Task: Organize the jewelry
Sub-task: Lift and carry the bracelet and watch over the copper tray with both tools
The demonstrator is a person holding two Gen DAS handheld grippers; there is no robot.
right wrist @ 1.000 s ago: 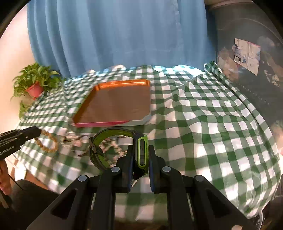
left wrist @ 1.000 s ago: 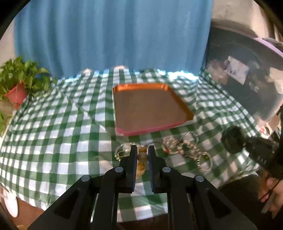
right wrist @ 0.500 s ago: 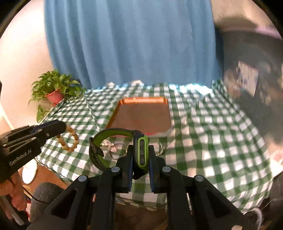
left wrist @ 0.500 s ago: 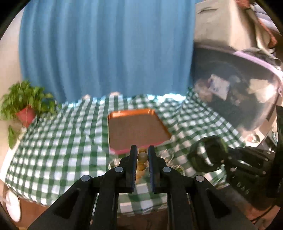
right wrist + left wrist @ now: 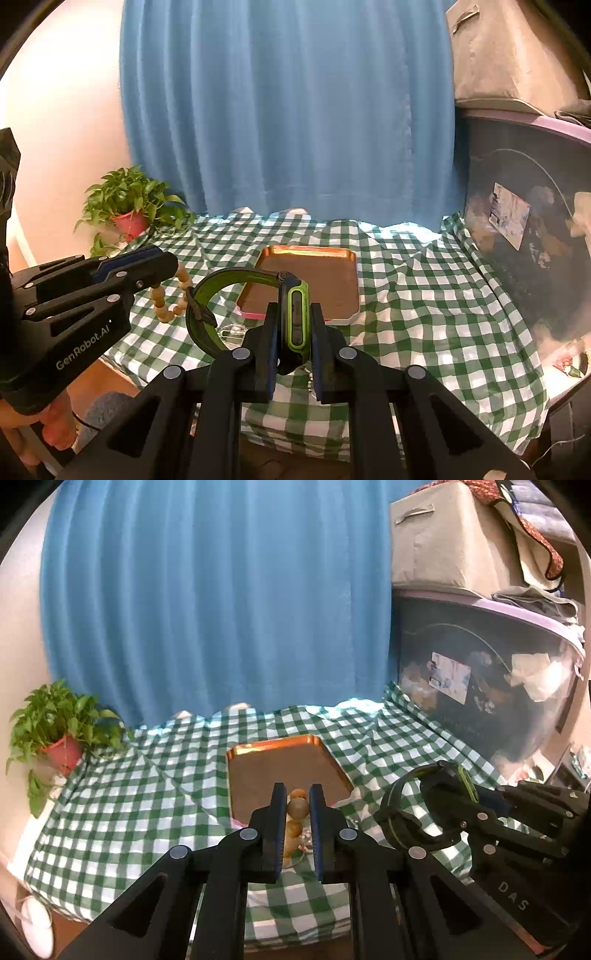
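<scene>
My left gripper (image 5: 297,794) is shut on a wooden bead bracelet (image 5: 297,806), held up above the near edge of the checked table. In the right wrist view the same beads (image 5: 166,308) hang from that gripper (image 5: 168,267) at the left. My right gripper (image 5: 293,314) is shut on a black and green smartwatch (image 5: 295,317), its strap (image 5: 207,314) looping out to the left. The watch (image 5: 424,805) also shows at the right of the left wrist view. An orange tray (image 5: 284,768) lies bare on the cloth beyond both grippers. A few silvery pieces (image 5: 231,332) lie on the cloth below the watch strap.
A potted plant (image 5: 61,738) stands at the table's far left corner. A blue curtain (image 5: 214,602) hangs behind. A large dark storage bin (image 5: 480,686) with a box on it stands to the right. A hand (image 5: 48,432) grips the left tool low at the left.
Both grippers have risen and drawn back from the table with the bracelet and the watch held. The tray and cloth now look smaller and farther, and the near table edge shows.
</scene>
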